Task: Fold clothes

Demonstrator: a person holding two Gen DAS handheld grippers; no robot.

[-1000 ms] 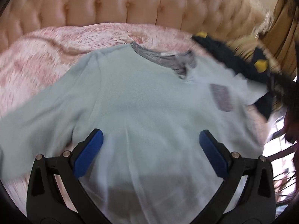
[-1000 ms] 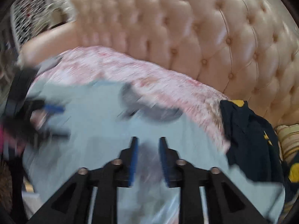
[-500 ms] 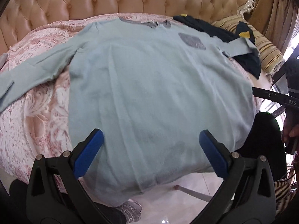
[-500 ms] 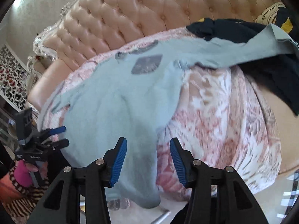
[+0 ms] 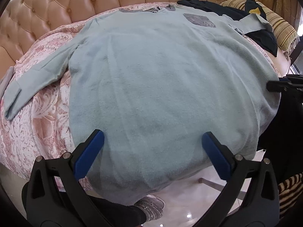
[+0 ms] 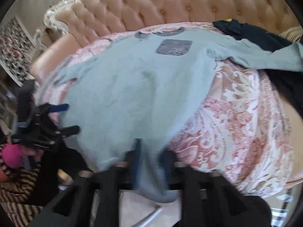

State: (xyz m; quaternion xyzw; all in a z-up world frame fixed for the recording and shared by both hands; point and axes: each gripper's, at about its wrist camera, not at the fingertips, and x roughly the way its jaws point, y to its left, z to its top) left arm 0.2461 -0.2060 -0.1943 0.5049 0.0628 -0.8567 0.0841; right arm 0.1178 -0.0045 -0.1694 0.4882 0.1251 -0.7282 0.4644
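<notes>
A light blue sweater [image 5: 161, 87] with a grey chest pocket [image 5: 198, 19] lies face up on the pink patterned sofa cover [image 5: 43, 117], sleeves spread to both sides. My left gripper [image 5: 152, 149] is open, its blue pads [image 5: 89, 151] wide apart over the lower hem. In the right wrist view, which is blurred, the sweater [image 6: 132, 79] hangs over the seat edge. My right gripper [image 6: 151, 162] has its fingers close together with the hem corner between them. The left gripper [image 6: 66, 118] shows open at the other hem corner.
A dark navy garment [image 5: 227, 7] lies under the right sleeve, beside a striped cushion [image 5: 280, 28]. The tufted sofa back [image 5: 75, 3] runs behind. A slippered foot [image 5: 151, 208] and shiny floor are below the seat edge. A hand in pink [image 6: 11, 155] holds the left gripper.
The right gripper's fingers went from apart beside the hem to close together on its corner. The left gripper stayed open and moved in slightly toward the hem.
</notes>
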